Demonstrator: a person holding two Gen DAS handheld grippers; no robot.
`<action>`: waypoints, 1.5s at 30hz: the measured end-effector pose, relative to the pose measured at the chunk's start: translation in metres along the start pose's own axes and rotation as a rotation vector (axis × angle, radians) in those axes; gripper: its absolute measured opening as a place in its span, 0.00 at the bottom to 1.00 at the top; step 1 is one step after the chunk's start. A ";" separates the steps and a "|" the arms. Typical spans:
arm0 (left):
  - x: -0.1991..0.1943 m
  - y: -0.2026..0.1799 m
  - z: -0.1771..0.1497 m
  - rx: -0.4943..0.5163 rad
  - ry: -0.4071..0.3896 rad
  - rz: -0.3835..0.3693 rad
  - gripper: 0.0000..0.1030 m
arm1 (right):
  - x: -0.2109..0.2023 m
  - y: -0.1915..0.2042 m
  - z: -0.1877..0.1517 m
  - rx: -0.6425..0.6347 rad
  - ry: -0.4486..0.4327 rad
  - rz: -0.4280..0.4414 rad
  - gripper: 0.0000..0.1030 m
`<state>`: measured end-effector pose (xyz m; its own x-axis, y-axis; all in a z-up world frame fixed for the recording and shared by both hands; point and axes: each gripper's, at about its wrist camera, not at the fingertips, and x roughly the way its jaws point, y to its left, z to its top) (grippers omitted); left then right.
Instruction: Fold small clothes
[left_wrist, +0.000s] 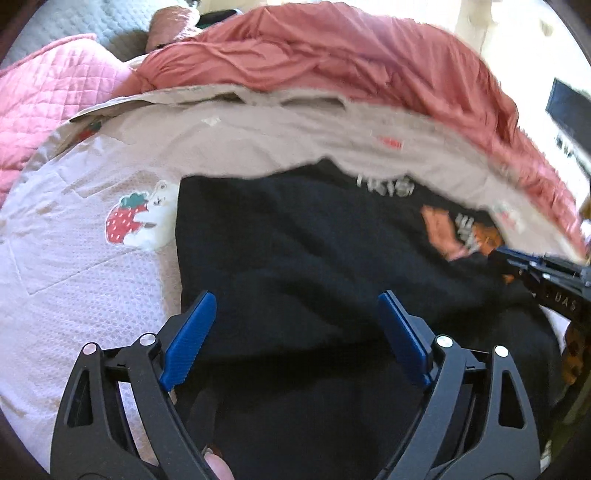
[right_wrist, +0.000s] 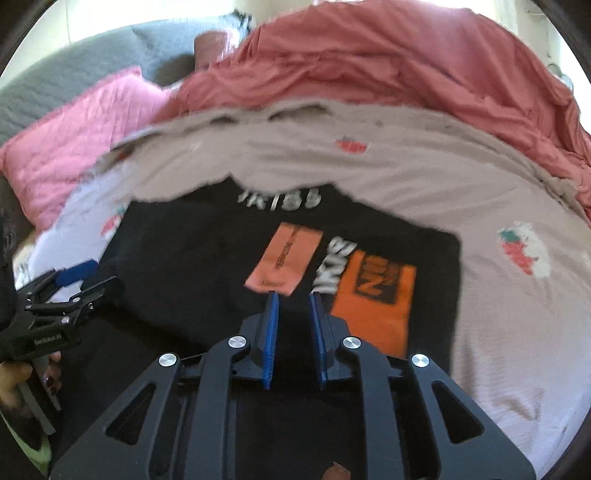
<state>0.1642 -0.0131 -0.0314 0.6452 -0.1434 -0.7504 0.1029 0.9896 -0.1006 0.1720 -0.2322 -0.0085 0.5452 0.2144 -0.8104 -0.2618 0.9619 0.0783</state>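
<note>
A black garment (left_wrist: 295, 251) with orange and pink printed patches lies spread on the bed; it also shows in the right wrist view (right_wrist: 192, 266). My left gripper (left_wrist: 295, 302) hovers over its left part with blue pads wide apart and nothing between them; it shows at the left edge of the right wrist view (right_wrist: 79, 280). My right gripper (right_wrist: 293, 297) hovers over the garment near the pink patch (right_wrist: 284, 258), its pads a narrow gap apart and empty. It shows at the right edge of the left wrist view (left_wrist: 517, 264).
A pale bedsheet (left_wrist: 74, 258) with strawberry prints covers the bed. A rumpled red duvet (left_wrist: 332, 59) lies behind the garment. A pink quilted pillow (left_wrist: 44, 96) sits at the back left, a grey pillow (right_wrist: 110, 62) beyond it.
</note>
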 end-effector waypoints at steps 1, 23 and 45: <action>0.004 -0.002 -0.002 0.021 0.018 0.023 0.79 | 0.006 0.000 -0.002 0.001 0.021 -0.006 0.16; -0.024 0.006 -0.009 -0.031 -0.054 -0.035 0.86 | -0.014 -0.012 -0.018 0.152 -0.038 0.124 0.41; -0.066 0.024 -0.019 -0.087 -0.185 0.015 0.91 | -0.056 -0.034 -0.025 0.203 -0.126 0.068 0.84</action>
<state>0.1097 0.0199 0.0029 0.7749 -0.1203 -0.6205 0.0315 0.9878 -0.1522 0.1299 -0.2814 0.0198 0.6302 0.2867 -0.7216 -0.1425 0.9563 0.2554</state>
